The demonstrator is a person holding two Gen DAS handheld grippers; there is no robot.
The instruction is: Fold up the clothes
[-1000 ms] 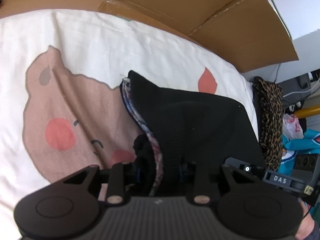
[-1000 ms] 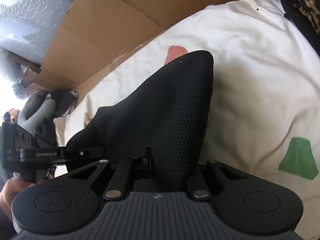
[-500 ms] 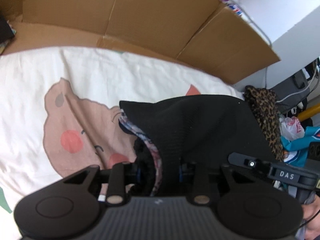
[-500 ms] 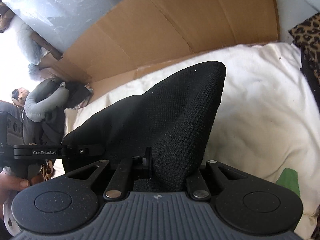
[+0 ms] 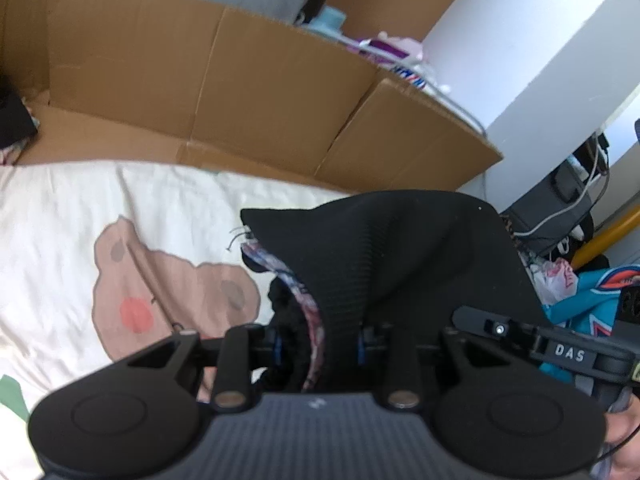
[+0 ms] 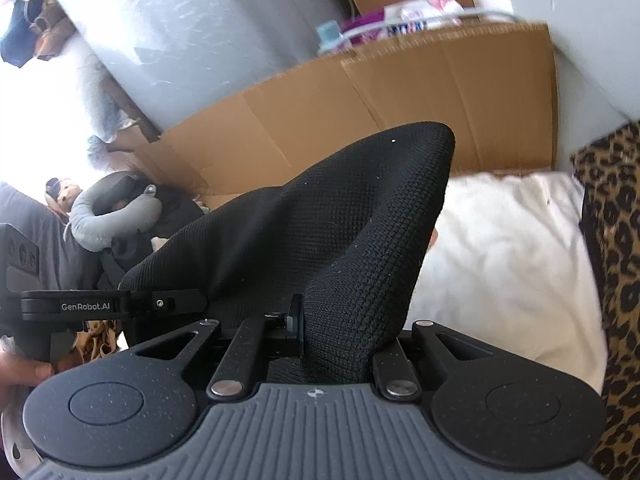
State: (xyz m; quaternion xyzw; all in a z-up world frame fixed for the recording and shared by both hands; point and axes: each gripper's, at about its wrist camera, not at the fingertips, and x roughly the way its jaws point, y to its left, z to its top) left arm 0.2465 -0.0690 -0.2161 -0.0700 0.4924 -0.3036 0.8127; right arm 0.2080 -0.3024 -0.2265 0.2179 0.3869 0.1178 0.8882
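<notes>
Corrugated cardboard [image 5: 248,80] backs ribbed black knit garment [image 6: 320,232].

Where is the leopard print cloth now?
In the right wrist view the leopard print cloth lies along the right edge, beside the white bedding and right of the black garment.

Bed [image 5: 60,216] under a cream sheet, cardboard [image 5: 256,92] along its far edge.
A pink cartoon animal was printed on the sheet; a leopard-print cloth [image 6: 616,248] lay on the bed's right end.
</notes>
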